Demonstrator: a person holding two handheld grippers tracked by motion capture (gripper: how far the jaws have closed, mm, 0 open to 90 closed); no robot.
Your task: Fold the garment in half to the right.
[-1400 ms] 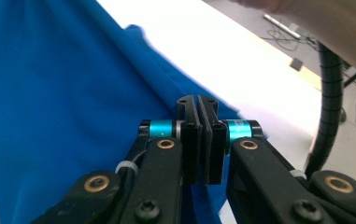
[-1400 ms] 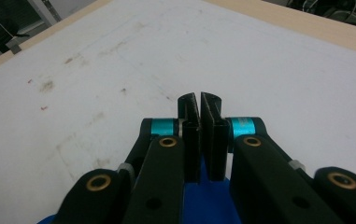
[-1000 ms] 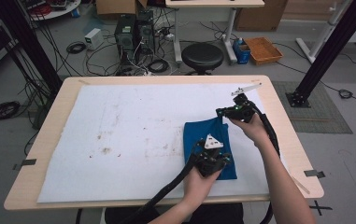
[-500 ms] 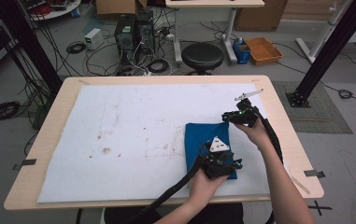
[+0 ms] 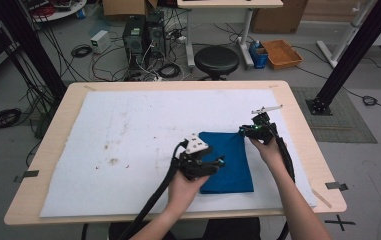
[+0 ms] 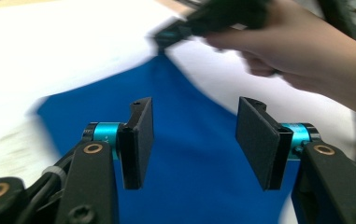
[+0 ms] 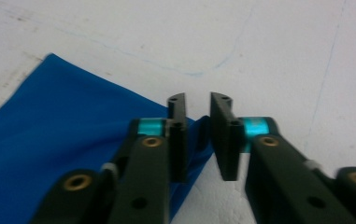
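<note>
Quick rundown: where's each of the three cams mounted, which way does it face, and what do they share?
High view: above the person's side, looking forward and down on the table; both forearms, left gripper, right gripper.
Left gripper view: on the left gripper, jaws apart over the blue cloth; the other hand beyond.
Right gripper view: on the right gripper, jaws at a cloth corner.
Shared: the blue cloth.

Behind our table: black stool, computer towers, cables over grey floor; orange tray right of stool.
</note>
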